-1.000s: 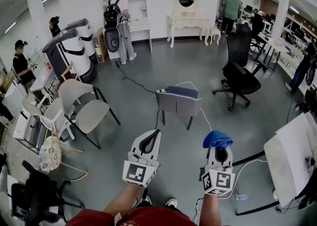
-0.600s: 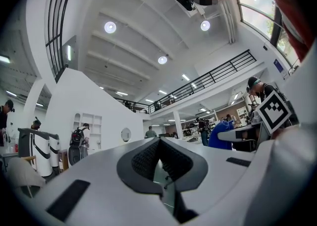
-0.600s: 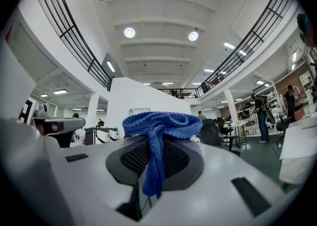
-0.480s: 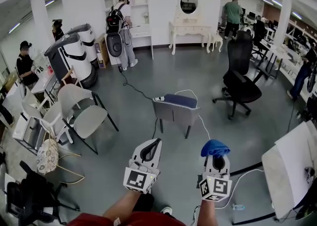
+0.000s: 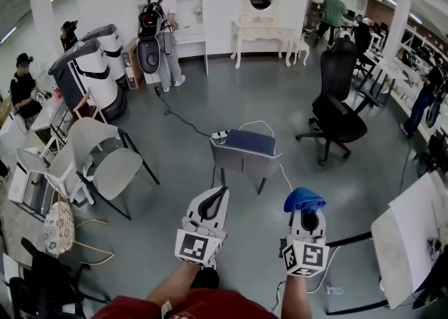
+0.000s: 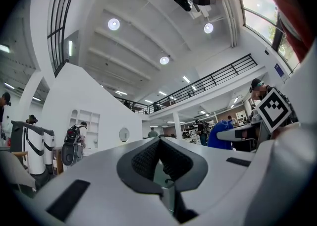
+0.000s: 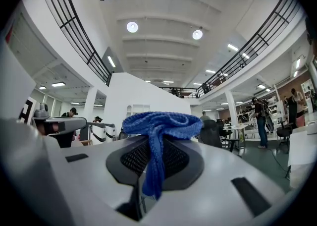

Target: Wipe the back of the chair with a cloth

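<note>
The cloth (image 5: pixel 304 199), blue and bunched, is clamped in our right tool (image 5: pixel 306 214), one end hanging down between the jaws. Our left tool (image 5: pixel 212 201) is closed on nothing. The chair (image 5: pixel 245 150), grey with a blue seat, stands on the floor (image 5: pixel 280 101) ahead of both tools, well apart from them.

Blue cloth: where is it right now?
Head view, lower right of centre: the blue cloth is clamped in the right gripper, beside the empty left gripper and short of the small grey chair ahead.
</note>
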The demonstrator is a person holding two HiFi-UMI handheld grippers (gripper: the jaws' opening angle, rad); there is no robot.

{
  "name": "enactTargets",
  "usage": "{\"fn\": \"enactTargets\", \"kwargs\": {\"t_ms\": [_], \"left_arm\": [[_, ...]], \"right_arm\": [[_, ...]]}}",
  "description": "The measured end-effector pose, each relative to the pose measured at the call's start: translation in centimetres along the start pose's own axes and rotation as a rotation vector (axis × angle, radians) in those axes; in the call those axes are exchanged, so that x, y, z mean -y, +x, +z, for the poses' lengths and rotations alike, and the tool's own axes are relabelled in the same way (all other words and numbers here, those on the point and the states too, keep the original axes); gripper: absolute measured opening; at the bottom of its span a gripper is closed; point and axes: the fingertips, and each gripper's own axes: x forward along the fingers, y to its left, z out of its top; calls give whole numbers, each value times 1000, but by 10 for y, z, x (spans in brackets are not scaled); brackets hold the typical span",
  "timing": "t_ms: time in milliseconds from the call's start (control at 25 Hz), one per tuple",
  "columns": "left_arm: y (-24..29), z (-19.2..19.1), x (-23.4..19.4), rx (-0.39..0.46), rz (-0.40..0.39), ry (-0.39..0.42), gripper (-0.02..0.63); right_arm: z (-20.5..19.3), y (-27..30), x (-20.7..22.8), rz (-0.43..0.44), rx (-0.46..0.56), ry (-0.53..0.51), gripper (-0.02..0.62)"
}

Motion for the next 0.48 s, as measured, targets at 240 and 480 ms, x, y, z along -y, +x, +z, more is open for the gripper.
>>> {"fn": "enactTargets", "kwargs": {"t_ms": [240,480], "left_arm": [[49,-11,-62,-11,-38,-10,14],[88,-24,-120,-19,-66,-21,14]], "right_arm": [[4,74,-25,-27,9,-24,61],[-5,134,-49,-64,-6,-39,61]]}}
